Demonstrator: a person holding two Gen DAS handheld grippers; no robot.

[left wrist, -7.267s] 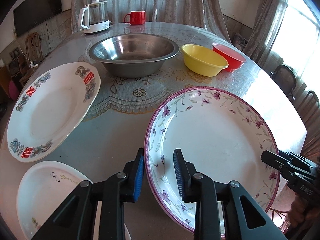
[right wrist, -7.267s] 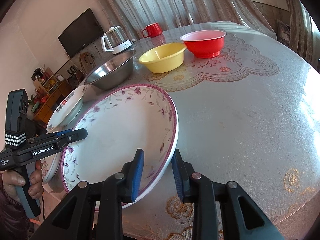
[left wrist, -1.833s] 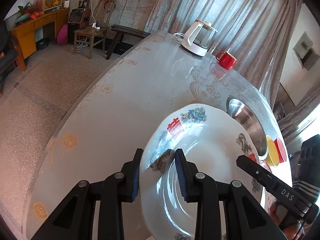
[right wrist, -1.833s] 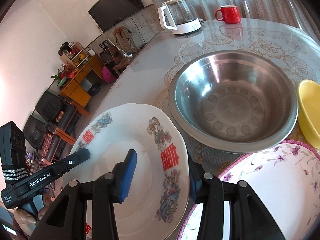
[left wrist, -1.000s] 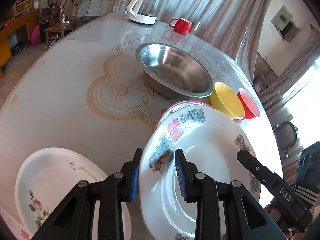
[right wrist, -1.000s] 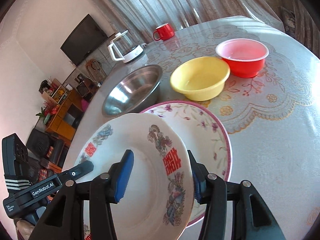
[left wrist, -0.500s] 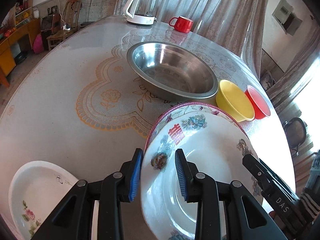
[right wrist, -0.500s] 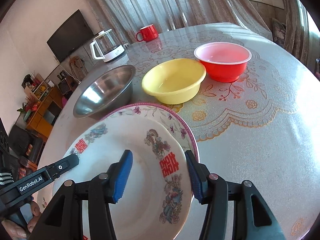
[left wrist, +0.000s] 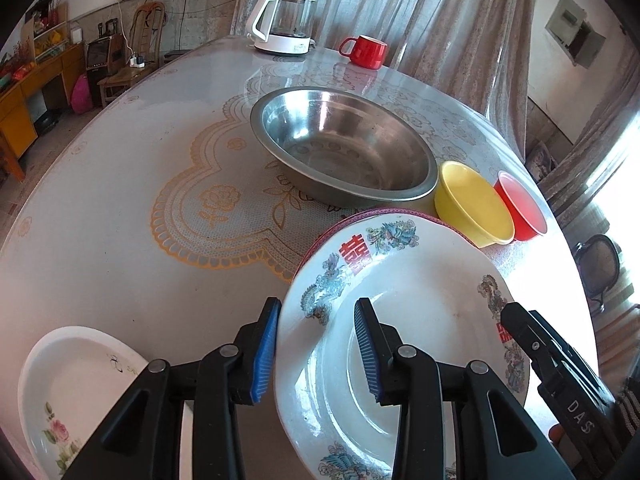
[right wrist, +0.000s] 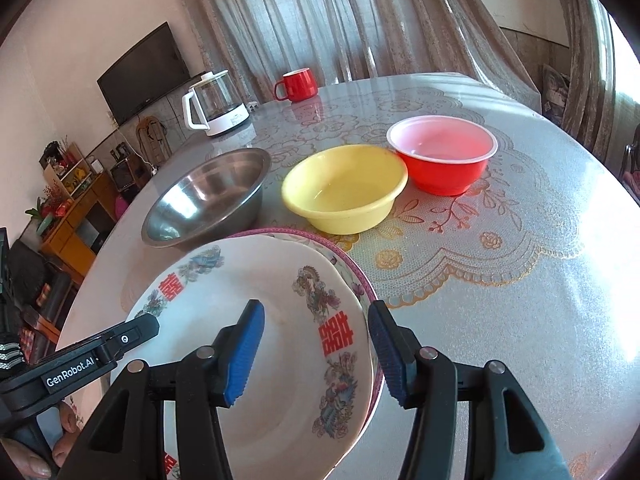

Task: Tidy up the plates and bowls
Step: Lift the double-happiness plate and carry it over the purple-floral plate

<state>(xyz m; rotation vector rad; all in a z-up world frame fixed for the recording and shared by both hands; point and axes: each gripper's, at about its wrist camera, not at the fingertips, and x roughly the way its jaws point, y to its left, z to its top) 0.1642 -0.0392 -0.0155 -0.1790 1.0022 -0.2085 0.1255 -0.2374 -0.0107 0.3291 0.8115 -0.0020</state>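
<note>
The dragon-patterned plate [left wrist: 416, 320] lay on top of the purple-rimmed plate [right wrist: 356, 268] on the table [left wrist: 120, 208], near the steel bowl [left wrist: 344, 152]. The left gripper [left wrist: 316, 356] straddled the upper plate's rim, its jaws having just been opening, pads spread clear of the rim. The right gripper [right wrist: 316, 354] straddled the opposite rim with jaws likewise spread. Yellow bowl [right wrist: 344, 188] and red bowl [right wrist: 442, 154] stood side by side beyond.

A white plate with red characters [left wrist: 404, 312] lies on the purple-rimmed floral plate [left wrist: 384, 213] at lower right. Behind stand a steel bowl [left wrist: 344, 152], yellow bowl [left wrist: 472, 208] and red bowl [left wrist: 520, 210]; a rose-patterned plate [left wrist: 76, 392] sits lower left.
</note>
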